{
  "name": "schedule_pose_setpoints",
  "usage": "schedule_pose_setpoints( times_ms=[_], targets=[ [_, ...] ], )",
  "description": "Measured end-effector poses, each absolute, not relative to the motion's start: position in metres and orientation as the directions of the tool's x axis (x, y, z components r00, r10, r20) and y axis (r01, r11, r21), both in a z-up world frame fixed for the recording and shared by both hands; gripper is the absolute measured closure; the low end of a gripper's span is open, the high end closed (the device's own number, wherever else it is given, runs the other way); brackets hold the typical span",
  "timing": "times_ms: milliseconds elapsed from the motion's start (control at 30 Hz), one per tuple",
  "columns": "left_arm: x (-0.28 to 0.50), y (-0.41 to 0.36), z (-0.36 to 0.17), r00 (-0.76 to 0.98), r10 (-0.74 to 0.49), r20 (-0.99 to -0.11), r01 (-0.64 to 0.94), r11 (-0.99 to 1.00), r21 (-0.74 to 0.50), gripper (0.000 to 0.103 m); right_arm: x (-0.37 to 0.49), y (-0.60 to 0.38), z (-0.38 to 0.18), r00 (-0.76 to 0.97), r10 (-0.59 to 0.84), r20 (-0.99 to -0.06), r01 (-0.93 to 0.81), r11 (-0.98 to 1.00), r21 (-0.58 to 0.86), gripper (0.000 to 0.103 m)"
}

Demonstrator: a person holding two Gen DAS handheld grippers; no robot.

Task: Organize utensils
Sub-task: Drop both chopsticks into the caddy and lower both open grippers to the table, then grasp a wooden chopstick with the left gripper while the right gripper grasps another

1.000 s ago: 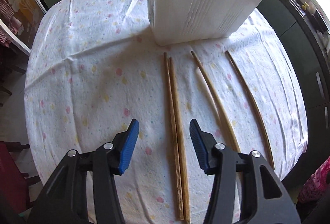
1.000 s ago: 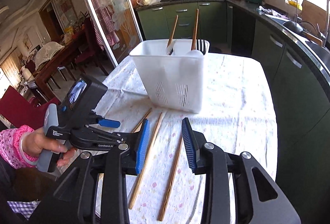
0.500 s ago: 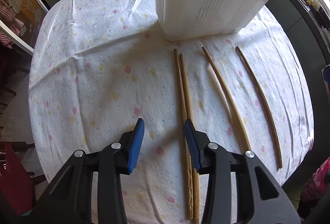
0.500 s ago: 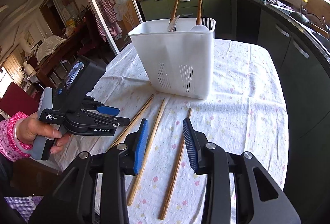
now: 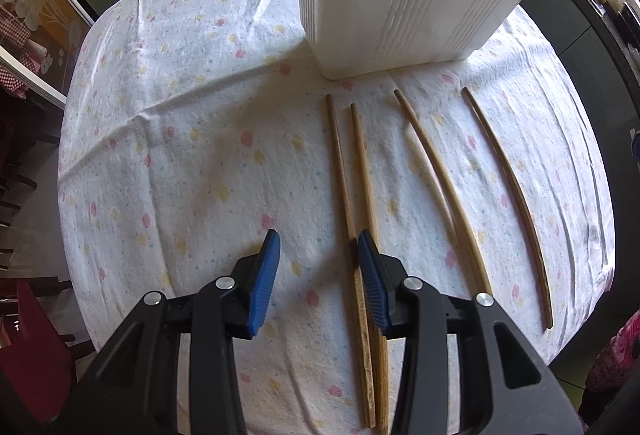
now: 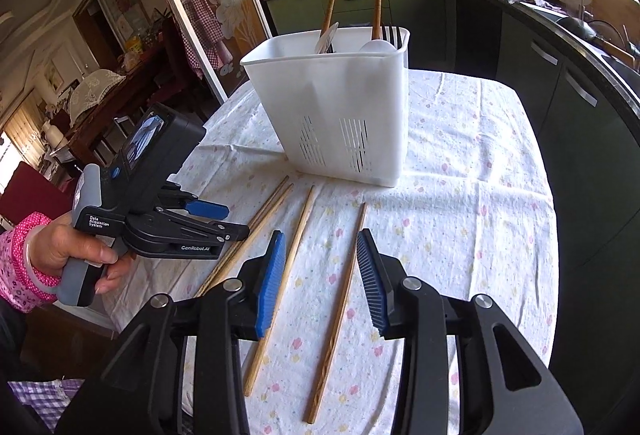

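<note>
L wrist cam looks steeply down, R cam shallower; both share chopsticks [image 5: 444, 179] & white caddy [image 6: 340, 107].

The cloth [image 5: 192, 123] is white, dotted with small pink and yellow flowers. The chopsticks [image 5: 436, 171] are brown wood, the holder [image 6: 344, 107] plain white. Both grippers [image 5: 318, 275] [image 6: 320, 275] are black with blue pads [image 5: 264, 283]; the sleeve [image 6: 16, 267] is pink-flowered.
</note>
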State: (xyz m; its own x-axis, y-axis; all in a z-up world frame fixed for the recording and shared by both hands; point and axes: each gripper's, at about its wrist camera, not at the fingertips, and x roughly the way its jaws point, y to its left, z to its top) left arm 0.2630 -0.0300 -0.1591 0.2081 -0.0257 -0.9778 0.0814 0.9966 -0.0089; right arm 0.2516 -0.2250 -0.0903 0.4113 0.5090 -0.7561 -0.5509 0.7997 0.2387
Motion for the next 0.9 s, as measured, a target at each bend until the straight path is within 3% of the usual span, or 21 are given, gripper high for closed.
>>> schedule_pose_setpoints(
  times_ms=[200,267,300,500,800,900],
  targets=[
    [0.276,-0.042,-0.163,0.257,-0.020,-0.966,0.092,0.996,0.004,0.068,0.251,-0.222,-0.095,0.408,0.502,-0.763,-0.555,0.800,0.229,0.066],
    [0.274,-0.042,-0.162,0.277,-0.025,-0.960,0.078,0.997,-0.003,0.082,0.253,-0.222,-0.099,0.411,0.485,-0.772,-0.546,0.809,0.218,0.066],
    [0.274,-0.042,-0.161,0.281,-0.036,-0.959,0.075,0.997,-0.015,0.097,0.255,-0.222,-0.103,0.409,0.477,-0.778,-0.539,0.814,0.216,0.066],
    [0.261,-0.031,-0.155,0.299,-0.099,-0.949,0.044,0.995,-0.090,0.097,0.283,-0.215,-0.133,0.399,0.402,-0.824,-0.480,0.858,0.186,0.066],
    [0.237,-0.020,-0.119,0.384,-0.084,-0.919,0.065,0.996,-0.063,0.097,0.312,-0.173,-0.180,0.316,0.276,-0.908,-0.493,0.865,0.092,0.066],
    [0.228,-0.018,-0.116,0.389,-0.094,-0.916,0.075,0.995,-0.070,0.097,0.306,-0.164,-0.184,0.336,0.225,-0.914,-0.504,0.863,0.027,0.071]
  ],
)
